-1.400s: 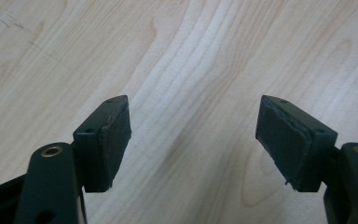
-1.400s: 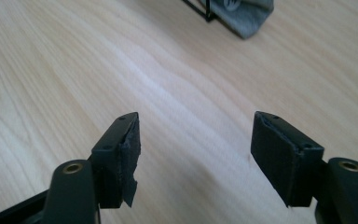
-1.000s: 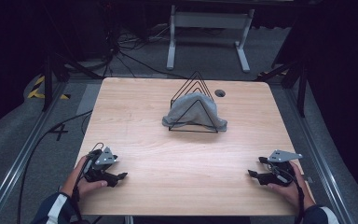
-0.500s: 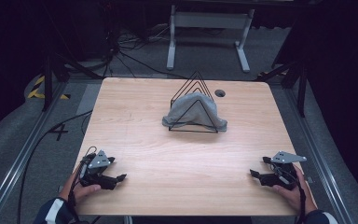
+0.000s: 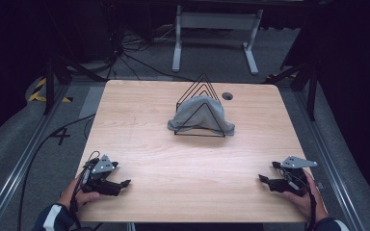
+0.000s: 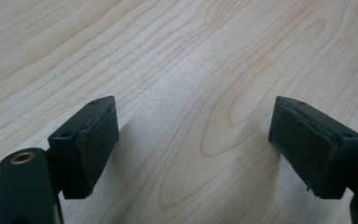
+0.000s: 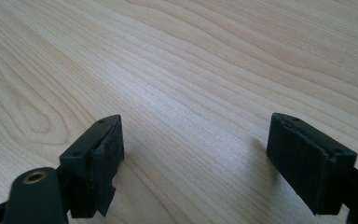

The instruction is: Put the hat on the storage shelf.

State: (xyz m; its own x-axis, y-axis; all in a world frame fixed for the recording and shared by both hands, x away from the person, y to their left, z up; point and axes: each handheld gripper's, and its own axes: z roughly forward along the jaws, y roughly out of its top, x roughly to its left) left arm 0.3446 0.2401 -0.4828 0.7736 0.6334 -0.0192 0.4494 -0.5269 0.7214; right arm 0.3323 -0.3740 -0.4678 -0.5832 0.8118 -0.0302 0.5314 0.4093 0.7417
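- The left gripper (image 5: 118, 184) is resting at the near left corner of the surface (image 5: 144, 144), a hand (image 5: 79, 196) gripping it from behind, well apart from the rack (image 5: 200, 108).
- Its jaws are standing wide open with nothing between them; in the left gripper view the left gripper (image 6: 193, 144) is showing bare wood grain between its pads.
- The right gripper (image 5: 266, 181) is lying at the near right corner, also well apart from the rack, with a hand (image 5: 308, 195) holding it and its grey plate on top.
- Its jaws are likewise gaping wide and holding nothing; the right gripper view is showing the right gripper (image 7: 193, 158) over plain wood.
- The black wire rack is standing past the middle of the surface, toward the far edge, between the two grippers.
- A grey cloth (image 5: 192, 115) is draping over the rack, its edges spilling onto the surface on both sides.
- A small round hole (image 5: 227, 96) is sitting just beyond the rack to its right.
- A white stand (image 5: 214, 29) is standing on the floor far behind the rack.
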